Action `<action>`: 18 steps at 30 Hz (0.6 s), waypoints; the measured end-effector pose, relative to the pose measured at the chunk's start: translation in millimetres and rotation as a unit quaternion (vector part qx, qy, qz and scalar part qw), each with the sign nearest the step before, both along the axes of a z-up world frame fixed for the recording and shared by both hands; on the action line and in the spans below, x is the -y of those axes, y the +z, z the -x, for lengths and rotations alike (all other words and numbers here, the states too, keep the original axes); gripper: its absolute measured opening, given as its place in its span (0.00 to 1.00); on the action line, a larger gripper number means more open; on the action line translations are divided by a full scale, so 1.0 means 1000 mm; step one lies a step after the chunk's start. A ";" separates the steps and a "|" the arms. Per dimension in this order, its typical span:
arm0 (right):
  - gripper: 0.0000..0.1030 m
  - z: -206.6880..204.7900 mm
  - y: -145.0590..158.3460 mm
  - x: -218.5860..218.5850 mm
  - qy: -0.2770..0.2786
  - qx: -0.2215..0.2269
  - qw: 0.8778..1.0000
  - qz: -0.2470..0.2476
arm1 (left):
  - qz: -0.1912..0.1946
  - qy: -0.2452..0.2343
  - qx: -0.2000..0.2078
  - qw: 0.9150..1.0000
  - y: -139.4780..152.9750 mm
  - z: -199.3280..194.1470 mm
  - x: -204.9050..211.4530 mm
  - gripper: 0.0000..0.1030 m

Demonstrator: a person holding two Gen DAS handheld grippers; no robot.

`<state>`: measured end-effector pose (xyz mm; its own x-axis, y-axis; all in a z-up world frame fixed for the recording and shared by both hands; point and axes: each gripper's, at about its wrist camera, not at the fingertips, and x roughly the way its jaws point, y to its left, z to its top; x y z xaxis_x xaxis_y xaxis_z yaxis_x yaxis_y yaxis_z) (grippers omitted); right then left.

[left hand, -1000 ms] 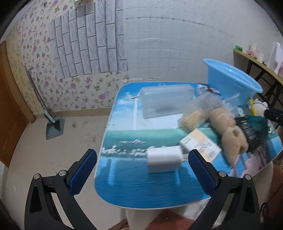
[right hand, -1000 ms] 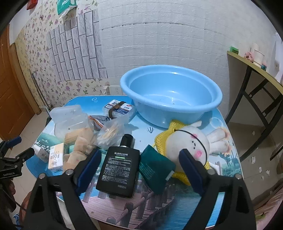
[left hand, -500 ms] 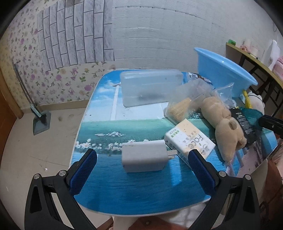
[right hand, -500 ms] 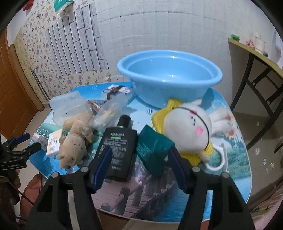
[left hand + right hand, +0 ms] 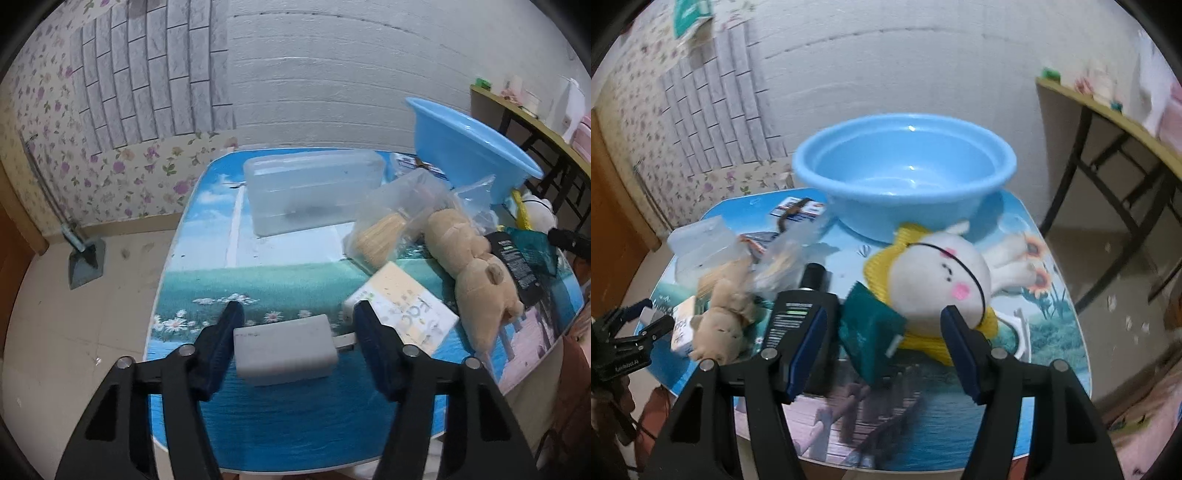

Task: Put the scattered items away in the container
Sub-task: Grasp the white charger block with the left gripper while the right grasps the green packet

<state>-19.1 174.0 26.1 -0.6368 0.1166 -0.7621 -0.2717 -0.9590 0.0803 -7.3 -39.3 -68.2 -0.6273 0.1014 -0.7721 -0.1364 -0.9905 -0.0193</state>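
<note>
Left gripper closing around the white rectangular plastic charger, lower centre, long axis crosswise between jaws; right gripper open over the dark green foil pouch.

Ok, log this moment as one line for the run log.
left gripper: closing around white charger | right gripper: green packet between fingers | blue basin: empty

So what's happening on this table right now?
A person works two handheld grippers over a cluttered table. The left gripper is closing around a white charger; the right gripper straddles a green packet, not visibly gripping it. The blue basin holds nothing yet.
</note>
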 end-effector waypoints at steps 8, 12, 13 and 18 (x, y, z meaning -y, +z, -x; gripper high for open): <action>0.45 0.015 -0.019 0.010 0.022 0.015 1.000 -0.007 | 0.024 0.001 0.012 1.000 -0.002 0.004 -0.006 0.60; 0.19 0.013 -0.027 0.012 0.044 0.024 0.999 0.002 | 0.023 0.006 0.012 1.000 -0.007 0.005 -0.006 0.59; 0.18 0.012 -0.028 0.012 0.047 0.022 0.999 0.010 | 0.023 0.007 0.012 1.000 -0.007 0.005 -0.006 0.59; 0.08 0.003 -0.021 0.010 0.054 0.008 0.998 0.018 | 0.015 0.007 0.010 1.000 -0.001 0.001 -0.007 0.59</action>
<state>-22.3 164.3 5.6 -0.6316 0.0207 -0.7750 -0.1687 -0.9794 0.1113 -8.5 -32.8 -69.7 -0.6125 0.0685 -0.7875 -0.1221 -0.9925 0.0086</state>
